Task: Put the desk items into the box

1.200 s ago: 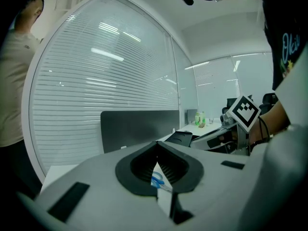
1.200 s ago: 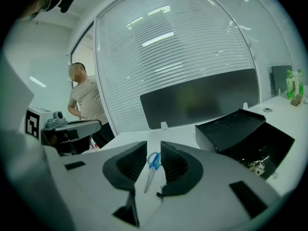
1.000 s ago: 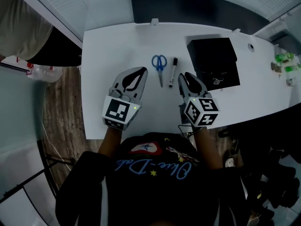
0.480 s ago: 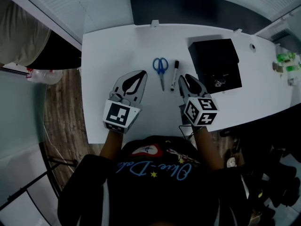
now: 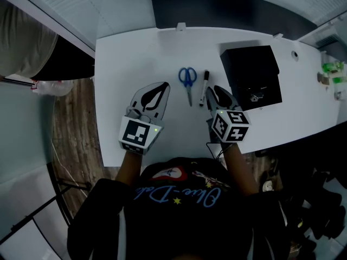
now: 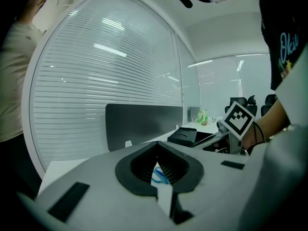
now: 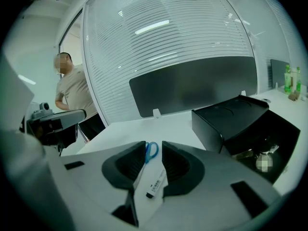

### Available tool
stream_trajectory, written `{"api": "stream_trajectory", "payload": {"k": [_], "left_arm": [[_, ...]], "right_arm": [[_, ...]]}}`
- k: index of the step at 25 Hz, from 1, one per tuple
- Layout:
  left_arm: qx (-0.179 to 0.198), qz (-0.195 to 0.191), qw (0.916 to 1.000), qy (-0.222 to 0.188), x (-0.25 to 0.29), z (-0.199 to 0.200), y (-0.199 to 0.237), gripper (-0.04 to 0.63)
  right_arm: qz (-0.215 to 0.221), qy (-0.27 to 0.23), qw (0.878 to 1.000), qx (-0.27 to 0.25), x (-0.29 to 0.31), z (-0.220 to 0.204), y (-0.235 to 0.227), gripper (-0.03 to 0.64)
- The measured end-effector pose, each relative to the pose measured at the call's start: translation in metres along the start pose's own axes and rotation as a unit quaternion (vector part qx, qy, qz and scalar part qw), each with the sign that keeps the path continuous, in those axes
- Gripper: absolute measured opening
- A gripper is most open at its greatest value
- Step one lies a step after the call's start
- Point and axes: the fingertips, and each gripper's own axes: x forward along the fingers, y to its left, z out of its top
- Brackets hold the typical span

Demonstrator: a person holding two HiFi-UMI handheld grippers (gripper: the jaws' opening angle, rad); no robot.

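Right gripper view: right hand-held gripper [image 7: 154, 145] has jaws wide, just been opening, gripping nothing, with the black marker [image 7: 155, 183] lying on the white surface [image 7: 159, 124] in line with the gap, blue scissors [image 7: 152, 150] just beyond, black box [image 7: 231, 119] off right

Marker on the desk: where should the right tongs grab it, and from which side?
Probably mid-barrel of the marker, approached from its near end, jaws straddling its width: it lies flat, pointing away, scissors close on its left. Right tongs have just been opening; marker shows in their gap, not pinched.
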Motion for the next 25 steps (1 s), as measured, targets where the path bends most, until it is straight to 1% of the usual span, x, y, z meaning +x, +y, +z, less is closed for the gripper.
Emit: {"api": "stream_trajectory", "payload": {"k": [10, 25], "left_arm": [[-0.003, -0.002, 1.0, 0.007, 0.004, -0.006, 0.006, 0.008], [-0.022, 0.003, 0.9996, 0.016, 0.007, -0.018, 0.021, 0.008]], "right_arm": [[-0.011, 0.03, 0.999, 0.011, 0.016, -0.014, -0.006, 0.115], [-0.031, 0.07, 0.997, 0.019, 0.042, -0.032, -0.012, 0.123]]}}
